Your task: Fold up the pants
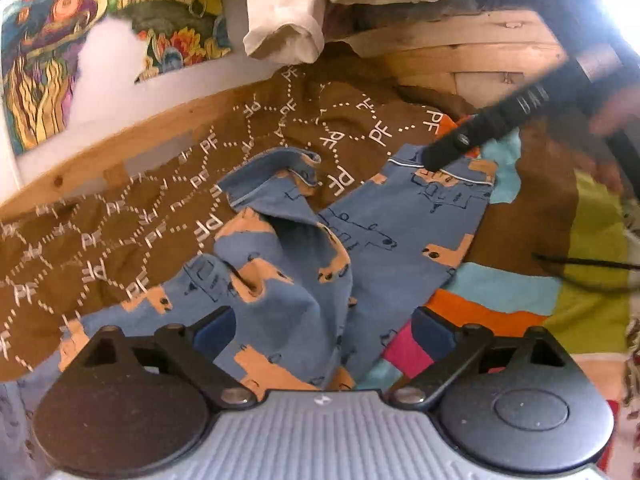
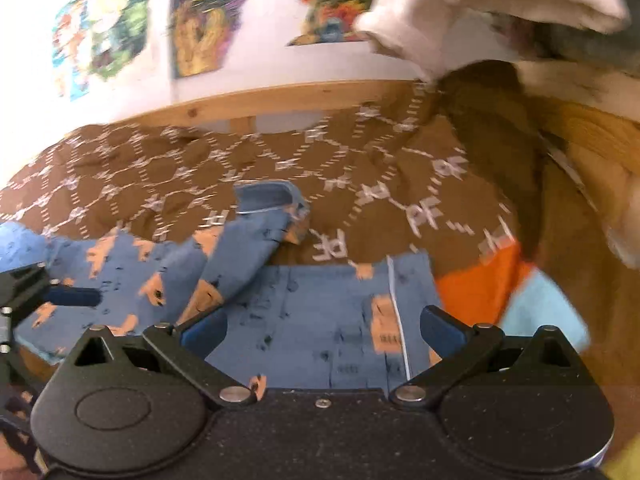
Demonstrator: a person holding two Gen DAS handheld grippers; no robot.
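A home bedroom: a bed with a pale wooden frame [image 1: 460, 46] carries a brown "PF" blanket [image 1: 120, 240] and a patchwork quilt [image 1: 584, 280]; colourful posters [image 2: 204, 16] hang on the white wall, folded laundry [image 1: 280, 12] above.

The letters "PF" repeat in white across the brown bedspread [image 1: 120, 240], linked by dotted lines.

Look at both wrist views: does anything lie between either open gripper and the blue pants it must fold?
Nothing visible does. The pants lie uncovered on the brown blanket, directly ahead of the open left gripper and the open right gripper. The cream clothes hang behind, clear of both.
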